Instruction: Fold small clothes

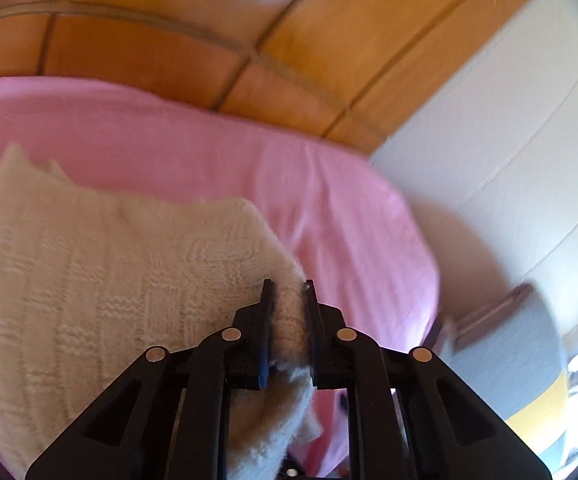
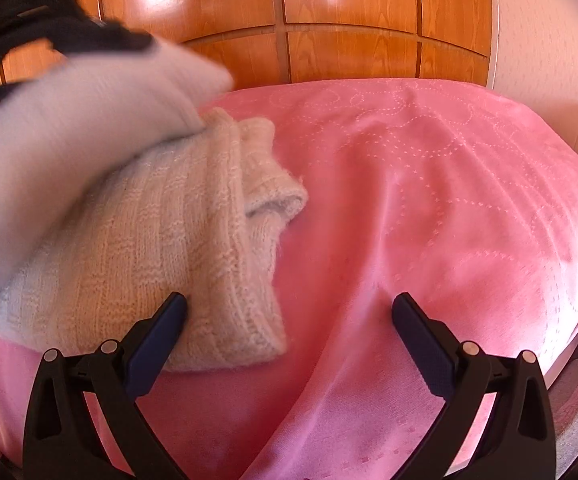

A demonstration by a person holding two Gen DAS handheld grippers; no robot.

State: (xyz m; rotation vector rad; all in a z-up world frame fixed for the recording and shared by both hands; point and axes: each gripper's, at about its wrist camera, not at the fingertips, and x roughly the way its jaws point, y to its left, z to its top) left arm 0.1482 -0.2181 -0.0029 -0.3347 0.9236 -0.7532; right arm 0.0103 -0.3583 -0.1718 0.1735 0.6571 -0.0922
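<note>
A small cream knit sweater lies on a pink bedspread. My left gripper is shut on a fold of the sweater and holds that part lifted above the bed. In the right wrist view the left gripper shows at the upper left, with the lifted, blurred part of the sweater hanging from it. My right gripper is open and empty, low over the bed. Its left finger is against the sweater's near edge.
A glossy wooden headboard with panels stands behind the bed. A white wall is to the right. A grey and yellow object sits beyond the bed's right edge.
</note>
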